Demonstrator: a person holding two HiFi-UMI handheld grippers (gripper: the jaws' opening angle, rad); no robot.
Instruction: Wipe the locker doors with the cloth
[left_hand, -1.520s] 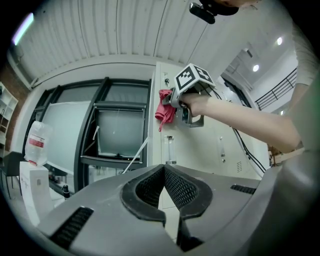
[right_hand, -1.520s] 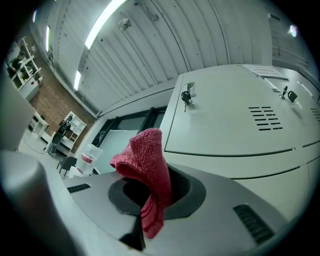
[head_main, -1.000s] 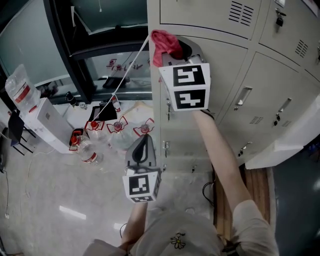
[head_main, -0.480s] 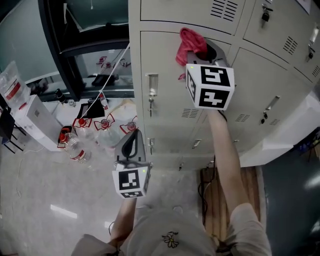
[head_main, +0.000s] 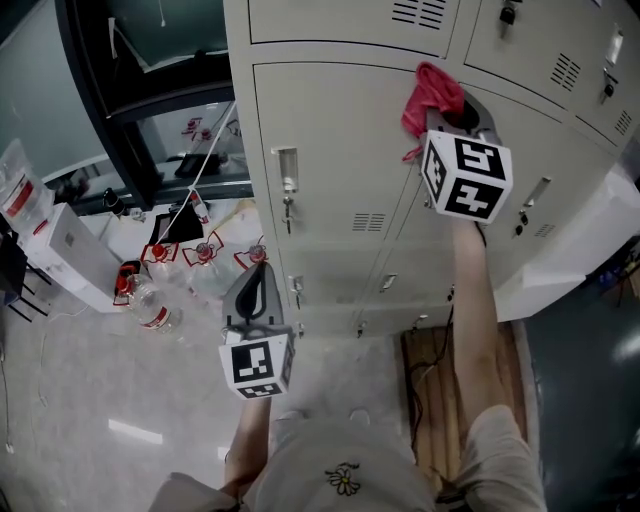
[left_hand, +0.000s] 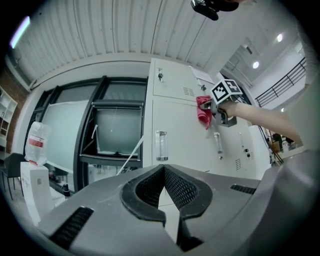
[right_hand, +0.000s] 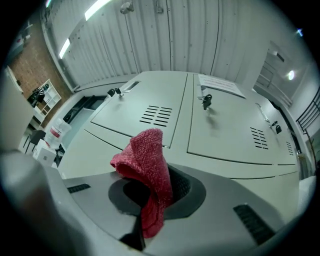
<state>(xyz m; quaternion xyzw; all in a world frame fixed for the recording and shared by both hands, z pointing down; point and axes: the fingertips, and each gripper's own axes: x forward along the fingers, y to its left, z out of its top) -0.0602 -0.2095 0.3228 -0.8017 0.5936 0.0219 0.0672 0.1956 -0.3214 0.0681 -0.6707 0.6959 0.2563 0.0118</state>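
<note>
Pinching the red cloth, your right gripper has its jaws pressed onto a fold of it. The loose end hangs down across the pads. The head view places the cloth at 1 o'clock, up against the upper part of a pale locker door. It is close to the seam with the neighbouring door at its 3 o'clock. Firm contact with the metal cannot be confirmed.

The marker cube sits just at 6 o'clock of the cloth, and your forearm runs down from it. On the same door, a metal handle stands at 9 o'clock of the cloth, well apart from it. Vent slots sit lower down.

Your left gripper hangs at 7 o'clock of the view, away from the lockers, its jaws brought together on nothing. Plastic bottles lie on the floor at 9 o'clock, beside a white box.
</note>
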